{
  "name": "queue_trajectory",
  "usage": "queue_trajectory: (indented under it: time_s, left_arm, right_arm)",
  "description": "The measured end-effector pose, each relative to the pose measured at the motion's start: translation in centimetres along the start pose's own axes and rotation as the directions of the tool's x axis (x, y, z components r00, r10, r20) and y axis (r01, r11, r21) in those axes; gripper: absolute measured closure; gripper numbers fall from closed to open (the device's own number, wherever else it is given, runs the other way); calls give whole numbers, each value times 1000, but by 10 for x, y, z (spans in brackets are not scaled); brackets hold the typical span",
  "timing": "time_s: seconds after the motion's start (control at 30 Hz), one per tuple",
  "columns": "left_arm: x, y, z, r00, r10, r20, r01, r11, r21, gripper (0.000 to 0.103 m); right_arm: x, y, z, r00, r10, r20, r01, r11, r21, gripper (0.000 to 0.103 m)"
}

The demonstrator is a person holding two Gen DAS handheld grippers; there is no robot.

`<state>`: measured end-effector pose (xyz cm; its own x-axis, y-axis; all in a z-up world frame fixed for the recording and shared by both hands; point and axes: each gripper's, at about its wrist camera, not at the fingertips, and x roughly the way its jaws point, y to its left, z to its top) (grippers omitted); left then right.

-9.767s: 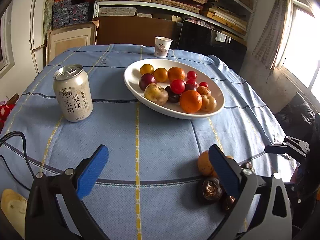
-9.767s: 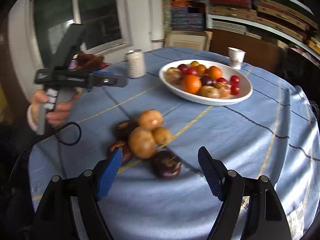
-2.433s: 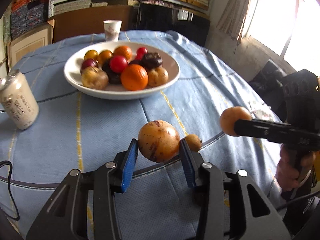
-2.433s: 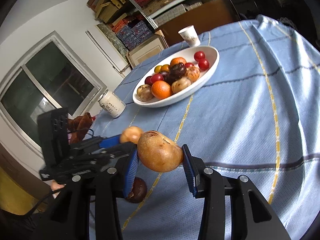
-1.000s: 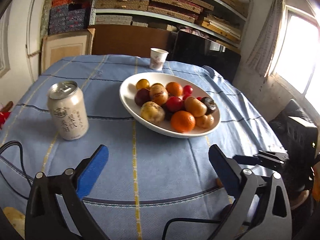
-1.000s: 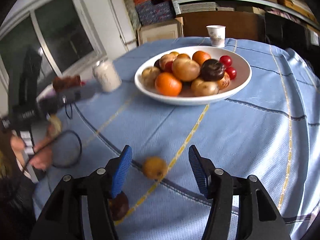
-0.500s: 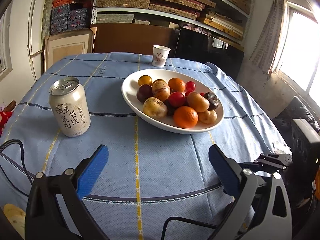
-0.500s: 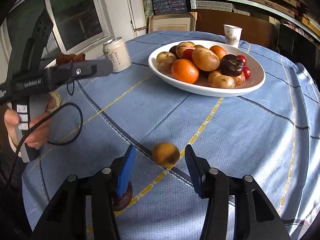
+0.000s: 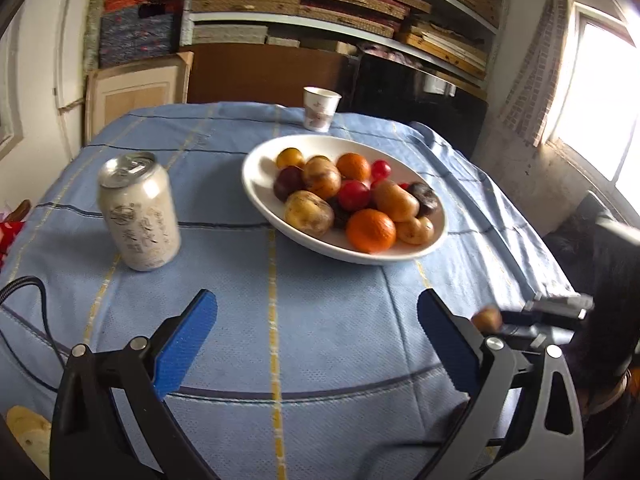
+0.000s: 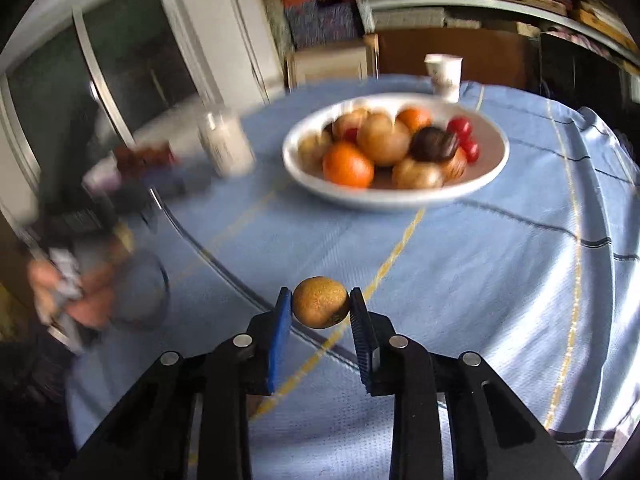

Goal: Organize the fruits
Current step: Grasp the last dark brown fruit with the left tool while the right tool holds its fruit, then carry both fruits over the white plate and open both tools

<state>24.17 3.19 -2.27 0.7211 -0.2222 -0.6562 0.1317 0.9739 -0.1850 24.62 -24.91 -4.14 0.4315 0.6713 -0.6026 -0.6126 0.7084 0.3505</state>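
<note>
A white oval bowl point(image 9: 260, 184) point(image 10: 492, 168) on the blue tablecloth holds several fruits: oranges, brown pears, red and dark plums. My right gripper point(image 10: 320, 308) is shut on a small brown round fruit point(image 10: 321, 307) and holds it above the cloth, in front of the bowl. The same fruit point(image 9: 486, 319) shows at the right gripper's tip in the left wrist view. My left gripper point(image 9: 316, 336) is wide open and empty above the near part of the table.
A drink can point(image 9: 139, 212) point(image 10: 226, 146) stands left of the bowl. A paper cup point(image 9: 320, 109) point(image 10: 444, 74) stands behind it. Shelves with boxes point(image 9: 320, 8) line the back wall. A black cable point(image 9: 24, 284) lies at the near left.
My right gripper has closed on the small brown fruit and lifted it off the cloth. My left gripper stays open and has shifted slightly.
</note>
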Motion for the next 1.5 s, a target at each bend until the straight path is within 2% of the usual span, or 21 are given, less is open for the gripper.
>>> queue_trajectory:
  time_s: [0.1,0.2,0.3,0.37,0.4,0.47,0.53,0.63,0.77,0.83,1.13,1.5]
  left_arm:
    - [3,-15,-6,995,-87,-51,90,994,57,5]
    - [3,-33,-15,979,-173,-106,187,973,137,5]
    - [-2,-62,-33,958,-230,-169,270,924,270,5]
    - [-8,-79,-48,942,-263,-208,323,878,352,5]
    - [-10,-84,-53,937,-272,-218,337,864,373,5]
    - [-12,-97,-66,929,-280,-244,362,830,424,12]
    - [-7,-104,-75,925,-266,-271,366,816,447,28]
    - [0,-109,-80,916,-252,-312,375,813,446,41]
    - [4,-103,-78,912,-254,-322,377,830,411,42]
    - [8,-103,-78,907,-250,-338,380,831,405,48]
    - [17,-101,-78,896,-237,-375,383,842,381,59]
    - [16,-100,-76,898,-239,-369,377,850,367,60]
  right_arm:
    - [-31,-10,1,990,81,112,-86,995,43,73]
    - [-50,-20,-1,977,113,180,-127,990,67,73]
    - [-55,-25,-2,972,122,201,-143,985,93,73]
    - [-54,-26,-2,974,116,194,-136,986,96,73]
    - [-53,-27,-2,974,117,192,-137,986,96,74]
    - [-52,-25,-2,975,122,186,-141,986,93,73]
    - [-50,-22,-2,976,121,181,-137,987,83,73]
    - [-48,-21,-1,978,117,174,-132,988,77,73]
    - [-47,-21,-1,978,114,174,-128,989,77,73]
    - [-48,-21,-1,978,117,172,-131,988,77,73]
    - [-45,-20,-2,980,113,165,-126,990,70,73]
    - [-40,-20,-4,983,109,144,-122,989,80,73]
